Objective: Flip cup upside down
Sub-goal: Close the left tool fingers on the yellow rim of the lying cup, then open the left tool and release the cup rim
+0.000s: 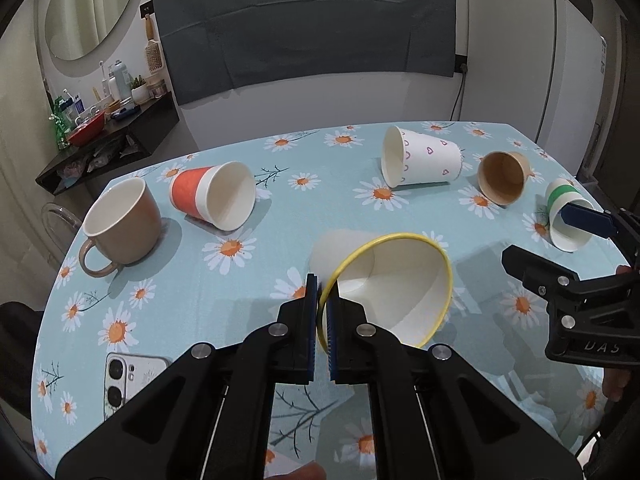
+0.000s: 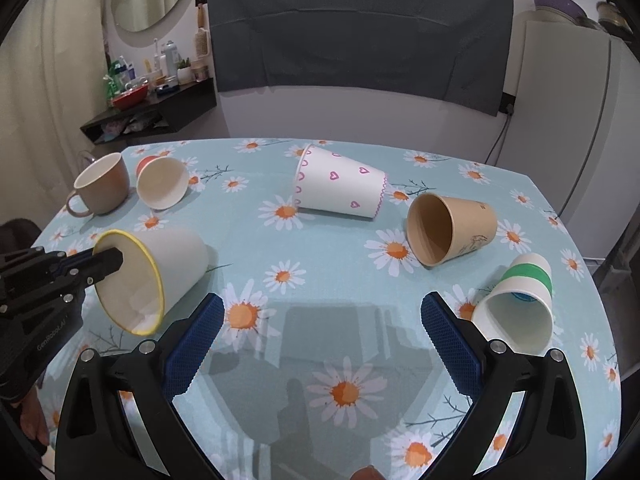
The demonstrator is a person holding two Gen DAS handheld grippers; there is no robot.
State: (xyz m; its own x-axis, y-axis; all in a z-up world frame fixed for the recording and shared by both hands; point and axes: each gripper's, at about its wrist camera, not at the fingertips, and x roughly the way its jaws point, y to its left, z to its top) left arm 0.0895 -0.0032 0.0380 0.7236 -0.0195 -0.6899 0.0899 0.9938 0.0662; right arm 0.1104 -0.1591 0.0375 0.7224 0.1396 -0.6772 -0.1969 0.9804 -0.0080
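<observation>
Counter (image 2: 340, 280) w/ light-blue daisy-print cloth carried everything. Behind it a dark grey cloth panel (image 2: 360, 28) hung on the wall, and a white fridge (image 2: 560, 120) stood at the far right.

Left gripper (image 1: 323, 300) was clamped on the white paper cup w/ yellow rim (image 1: 396, 284): one finger inside the mouth, one outside, pads pinching the rim wall on its near-left side. Cup was tipped sideways, mouth toward the left wrist cam, base pointing away; in the right wrist view the same cup (image 2: 160, 272) sat at the counter's left-front area w/ its mouth held up off the cloth. Can't tell whether its lower side touched the cloth.

Right gripper (image 2: 320, 336) was spread wide, nothing between its blue pads, hovering over bare cloth at the near-middle of the counter.

Other cups, roughly big to small: white paper cup w/ pink hearts (image 2: 340, 188) on its side near the far middle; brown ceramic mug w/ handle (image 1: 120, 228) upright at far left; orange-and-white paper cup (image 1: 212, 196) on its side just beside the mug; plain brown paper cup (image 2: 452, 228) on its side, right of the hearts cup; white paper cup w/ green band (image 2: 516, 304) on its side near the right edge, just beside the right gripper's outer finger.

A white smartphone (image 1: 128, 380) lay flat, camera side up, at the near-left of the counter.
</observation>
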